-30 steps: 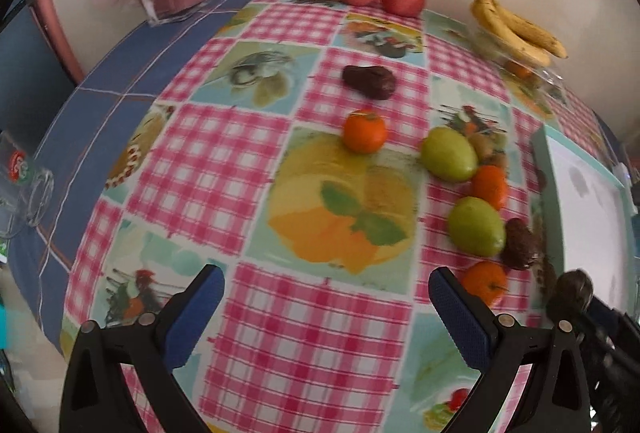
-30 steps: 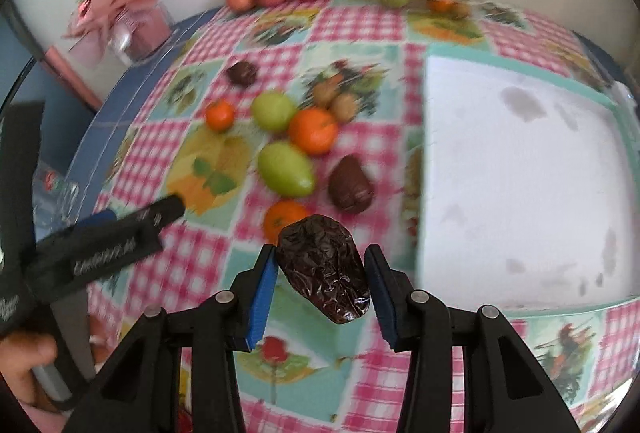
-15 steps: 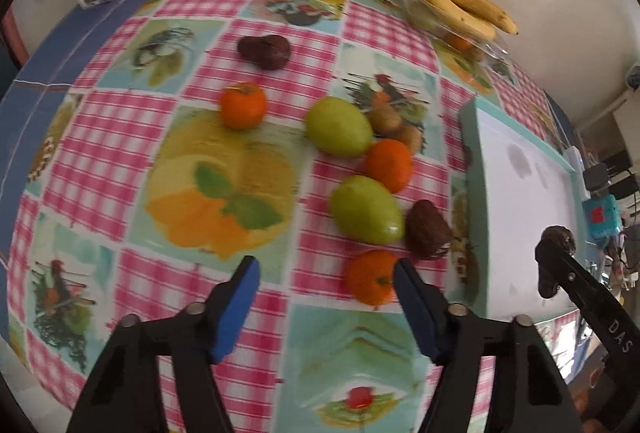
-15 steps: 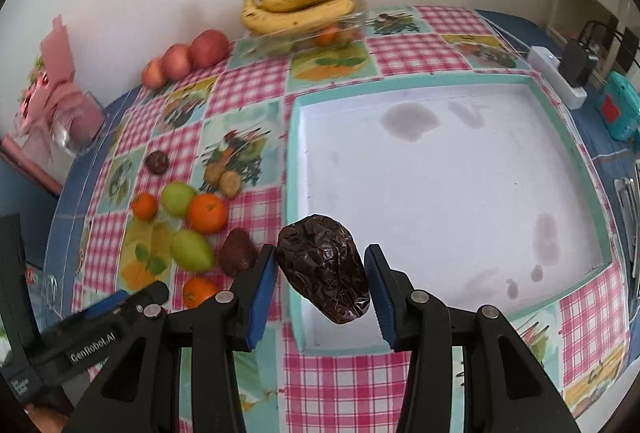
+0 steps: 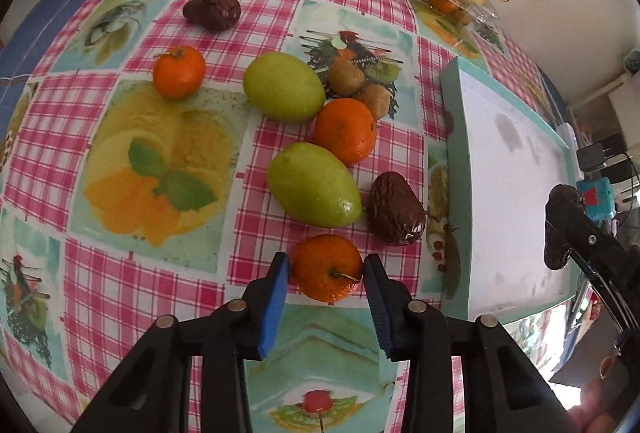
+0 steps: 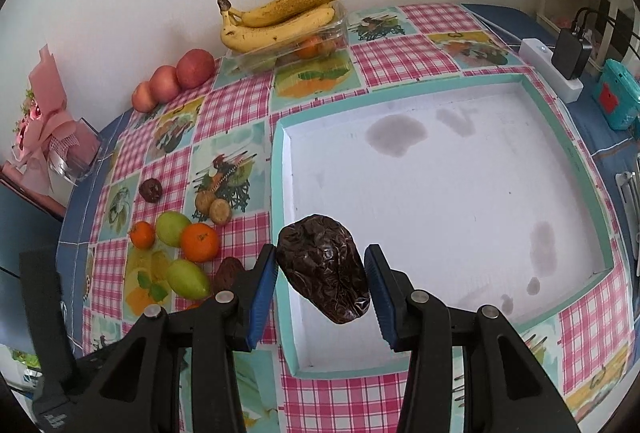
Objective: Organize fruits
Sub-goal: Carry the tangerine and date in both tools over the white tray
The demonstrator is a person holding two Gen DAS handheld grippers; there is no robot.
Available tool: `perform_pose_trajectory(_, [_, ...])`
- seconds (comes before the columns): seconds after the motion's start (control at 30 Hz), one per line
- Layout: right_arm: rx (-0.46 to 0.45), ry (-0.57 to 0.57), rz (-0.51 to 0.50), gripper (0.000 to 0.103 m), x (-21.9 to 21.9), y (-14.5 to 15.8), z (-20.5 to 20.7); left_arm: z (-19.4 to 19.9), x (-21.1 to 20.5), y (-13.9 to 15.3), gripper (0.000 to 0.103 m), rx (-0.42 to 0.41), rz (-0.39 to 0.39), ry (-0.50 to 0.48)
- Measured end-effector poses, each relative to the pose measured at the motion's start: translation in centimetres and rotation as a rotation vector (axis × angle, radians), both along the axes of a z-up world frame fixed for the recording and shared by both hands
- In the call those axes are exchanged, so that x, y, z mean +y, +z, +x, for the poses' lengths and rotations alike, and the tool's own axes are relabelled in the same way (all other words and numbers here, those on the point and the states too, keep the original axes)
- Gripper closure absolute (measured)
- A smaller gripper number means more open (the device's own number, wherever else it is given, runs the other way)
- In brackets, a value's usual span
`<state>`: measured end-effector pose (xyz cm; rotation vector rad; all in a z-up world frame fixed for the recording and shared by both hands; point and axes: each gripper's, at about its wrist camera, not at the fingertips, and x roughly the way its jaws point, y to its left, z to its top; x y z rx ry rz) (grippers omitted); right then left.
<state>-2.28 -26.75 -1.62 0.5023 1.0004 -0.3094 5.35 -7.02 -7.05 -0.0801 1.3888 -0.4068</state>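
Observation:
My left gripper (image 5: 325, 275) sits around the nearest orange (image 5: 326, 267) on the checked tablecloth, its blue pads at the fruit's two sides. Beyond lie a green mango (image 5: 314, 189), a dark avocado (image 5: 395, 209), another orange (image 5: 345, 131), a second green mango (image 5: 283, 87), two kiwis (image 5: 347, 77), a small orange (image 5: 179, 71) and a far dark avocado (image 5: 214, 12). My right gripper (image 6: 322, 275) is shut on a wrinkled dark avocado (image 6: 323, 267), held above the near left corner of the white tray (image 6: 584, 169). The tray holds no fruit.
Bananas (image 6: 280, 17) lie on a clear plastic box at the back, three red apples (image 6: 174, 81) against the wall. A pink gift box (image 6: 52, 137) stands at the far left. A white power strip (image 6: 550, 71) and a teal device (image 6: 618, 99) lie right of the tray.
My left gripper has moved forward and narrowed around the nearest orange. My right gripper has carried the dark avocado from beside the fruit pile to above the tray's near left corner.

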Motion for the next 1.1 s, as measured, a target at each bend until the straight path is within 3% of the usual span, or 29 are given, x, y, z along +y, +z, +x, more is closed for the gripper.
perform_pose_trajectory(0.17, [-0.009, -0.007, 0.005, 0.057, -0.3, 0.2, 0.2, -0.1, -0.2, 0.4, 0.065, -0.015, 0.012, -0.006])
perform_pose_trajectory(0.3, [-0.015, -0.021, 0.014, 0.057, -0.9, 0.3, 0.3, -0.4, 0.1, 2.0, 0.066, -0.042, -0.026, 0.006])
perform_pose_trajectory(0.67, [0.007, -0.140, 0.044, 0.057, -6.0, -0.4, 0.3, 1.2, -6.8, 6.5, 0.066, -0.203, -0.070, -0.108])
perform_pose_trajectory(1.1, [0.023, -0.252, -0.006, 0.057, -12.3, -0.1, 1.7, 3.7, -15.9, 4.9, 0.066, -0.249, -0.074, -0.223])
